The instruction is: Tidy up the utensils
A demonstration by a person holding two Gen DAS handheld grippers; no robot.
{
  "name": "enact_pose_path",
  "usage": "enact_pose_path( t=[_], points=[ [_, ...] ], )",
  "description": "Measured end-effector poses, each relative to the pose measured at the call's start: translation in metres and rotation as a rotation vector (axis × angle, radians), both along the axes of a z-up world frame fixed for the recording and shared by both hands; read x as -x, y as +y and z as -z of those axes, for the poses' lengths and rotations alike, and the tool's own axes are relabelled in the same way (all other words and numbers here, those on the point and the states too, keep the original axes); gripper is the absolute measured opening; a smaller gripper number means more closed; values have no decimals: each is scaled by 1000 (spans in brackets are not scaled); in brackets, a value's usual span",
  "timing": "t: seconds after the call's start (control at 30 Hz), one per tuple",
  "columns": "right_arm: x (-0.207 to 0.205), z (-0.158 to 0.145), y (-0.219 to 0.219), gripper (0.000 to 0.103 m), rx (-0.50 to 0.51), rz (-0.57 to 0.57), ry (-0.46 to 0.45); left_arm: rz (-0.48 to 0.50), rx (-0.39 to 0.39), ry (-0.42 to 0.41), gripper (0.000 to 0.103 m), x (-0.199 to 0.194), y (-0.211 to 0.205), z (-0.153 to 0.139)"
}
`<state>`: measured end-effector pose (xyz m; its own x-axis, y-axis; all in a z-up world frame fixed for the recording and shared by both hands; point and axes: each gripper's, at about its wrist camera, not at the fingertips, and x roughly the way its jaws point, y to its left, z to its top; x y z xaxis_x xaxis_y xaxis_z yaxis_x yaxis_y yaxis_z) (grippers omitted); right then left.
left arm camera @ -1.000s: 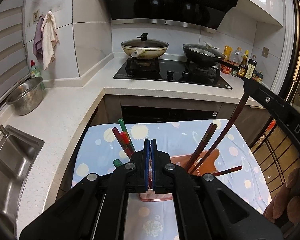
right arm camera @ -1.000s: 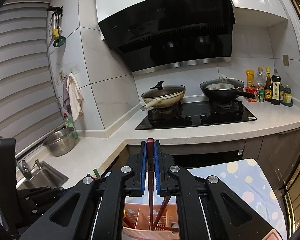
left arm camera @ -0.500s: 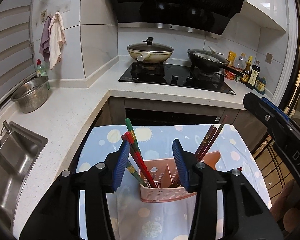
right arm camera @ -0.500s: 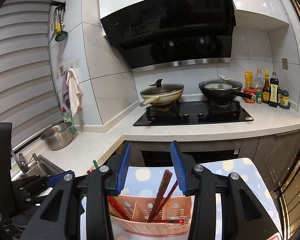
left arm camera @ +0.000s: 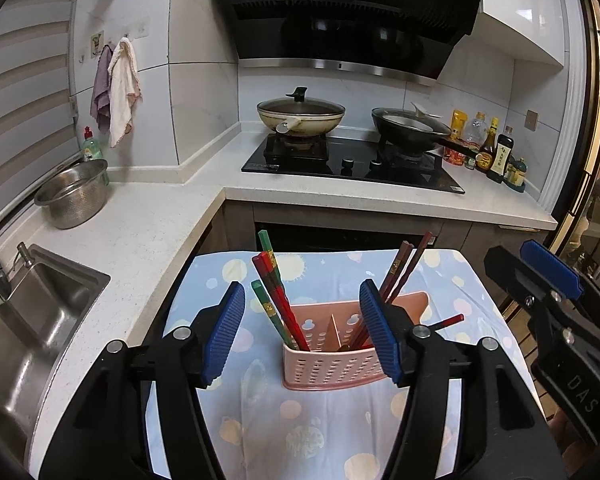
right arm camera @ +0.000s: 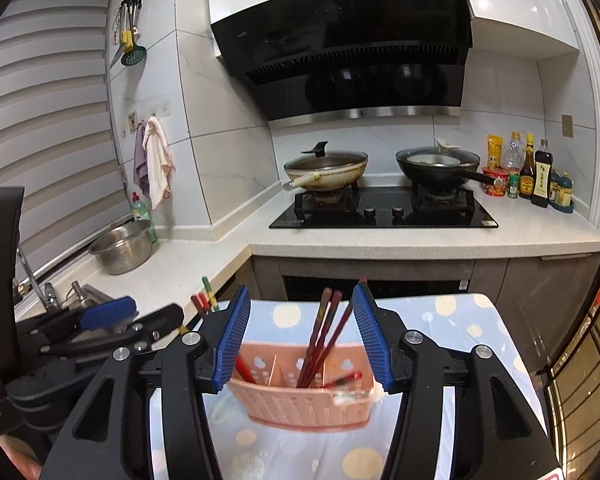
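Above the cloth-covered table, the left gripper and right gripper are opening with nothing between their jaws, the chopsticks stand in the pink holder, so sorting appears finished and withdrawal likely follows.

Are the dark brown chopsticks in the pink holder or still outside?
In. The dark brown chopsticks stand leaning in the pink holder, ends inside its right compartment.
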<state>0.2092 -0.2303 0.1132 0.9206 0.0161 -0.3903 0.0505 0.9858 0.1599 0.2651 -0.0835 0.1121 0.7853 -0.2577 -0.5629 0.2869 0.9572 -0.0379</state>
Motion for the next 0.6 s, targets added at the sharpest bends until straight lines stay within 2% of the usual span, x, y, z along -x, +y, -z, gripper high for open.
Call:
enact_pose_path(
  t=[0.1,0.17,0.23,0.47,0.6],
  points=[
    [18,6,2,63,9,3,33,1,-7,-9,70,13,3,0],
    [28,10,4,67,22,1,56,4,-13,-12,73,23,5,2],
    [41,16,5,71,30,9,76,1,-16,-15,82,34,7,5],
    [78,38,2,76,-29,27,144,-11,-37,-6,92,71,17,20],
    [96,49,3,76,-26,44,167,-23,-62,6,95,91,20,32]
  ],
)
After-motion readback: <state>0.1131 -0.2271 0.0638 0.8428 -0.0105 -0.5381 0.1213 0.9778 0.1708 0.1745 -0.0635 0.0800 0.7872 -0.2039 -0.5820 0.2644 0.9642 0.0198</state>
